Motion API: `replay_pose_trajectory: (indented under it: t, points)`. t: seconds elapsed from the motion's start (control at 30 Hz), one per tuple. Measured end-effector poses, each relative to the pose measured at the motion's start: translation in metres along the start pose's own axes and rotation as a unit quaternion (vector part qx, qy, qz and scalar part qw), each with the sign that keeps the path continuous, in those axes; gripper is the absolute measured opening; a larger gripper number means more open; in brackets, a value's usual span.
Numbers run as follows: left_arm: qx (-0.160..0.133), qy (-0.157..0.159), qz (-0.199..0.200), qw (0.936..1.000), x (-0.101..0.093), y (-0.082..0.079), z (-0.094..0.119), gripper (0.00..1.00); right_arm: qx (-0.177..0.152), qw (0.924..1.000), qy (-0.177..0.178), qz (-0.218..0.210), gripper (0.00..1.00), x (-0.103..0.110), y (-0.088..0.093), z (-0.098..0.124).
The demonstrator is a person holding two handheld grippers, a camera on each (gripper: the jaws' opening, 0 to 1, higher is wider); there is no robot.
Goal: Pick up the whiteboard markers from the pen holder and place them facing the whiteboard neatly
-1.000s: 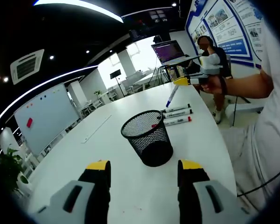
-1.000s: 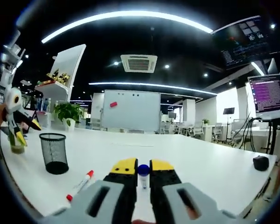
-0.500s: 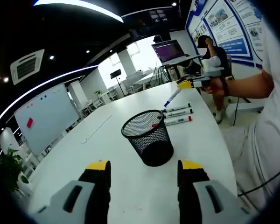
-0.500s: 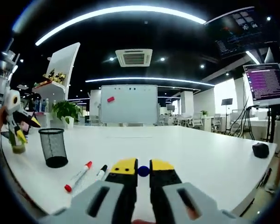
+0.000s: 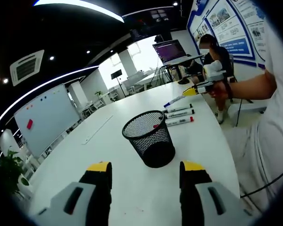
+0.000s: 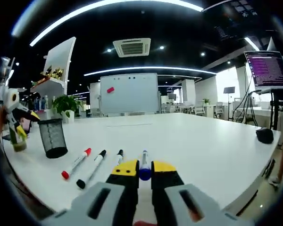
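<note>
Blue marker (image 6: 144, 165) pinched in right claw (image 6: 145, 170)

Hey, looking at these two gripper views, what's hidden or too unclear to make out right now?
- Inside of the black mesh pen holder: in the left gripper view its mesh wall blocks the bottom, so any markers left inside cannot be told.
- Blue-capped marker: in the right gripper view its rear is hidden between the right gripper's jaws.
- Print on the three markers lying on the white table: too small in the left gripper view.
</note>
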State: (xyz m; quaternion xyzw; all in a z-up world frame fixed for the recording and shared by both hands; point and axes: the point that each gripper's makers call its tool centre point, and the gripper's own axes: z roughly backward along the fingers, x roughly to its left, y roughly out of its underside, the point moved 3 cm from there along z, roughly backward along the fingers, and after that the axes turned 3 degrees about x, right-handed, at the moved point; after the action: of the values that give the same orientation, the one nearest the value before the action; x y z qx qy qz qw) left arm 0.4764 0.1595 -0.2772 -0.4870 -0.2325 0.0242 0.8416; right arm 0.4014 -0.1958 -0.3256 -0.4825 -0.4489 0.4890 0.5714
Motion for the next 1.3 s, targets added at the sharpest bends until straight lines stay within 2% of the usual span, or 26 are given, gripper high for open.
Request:
replay_pose_trajectory:
  t: [0.3, 0.4, 1.0, 1.07, 1.3]
  points:
    - [0.002, 0.001, 0.000, 1.0000, 0.000, 0.000, -0.001, 0.59, 0.021, 0.9995, -0.003, 0.021, 0.10, -0.003, 0.010, -0.003]
    - [0.002, 0.001, 0.000, 1.0000, 0.000, 0.000, -0.001, 0.59, 0.019, 0.9989, -0.007, 0.042, 0.10, -0.001, 0.009, -0.003]
    - [0.002, 0.000, 0.001, 1.0000, 0.001, 0.001, 0.000, 0.60, 0.044, 0.9973, -0.024, 0.054, 0.10, 0.002, 0.020, -0.009]
    - [0.002, 0.000, 0.002, 1.0000, 0.001, 0.001, 0.000, 0.60, 0.042, 0.9953, -0.012, 0.086, 0.11, 0.002, 0.019, -0.009]
    - [0.002, -0.001, 0.002, 1.0000, 0.001, 0.001, 0.000, 0.60, 0.047, 0.9965, -0.024, 0.064, 0.11, 0.003, 0.022, -0.010]
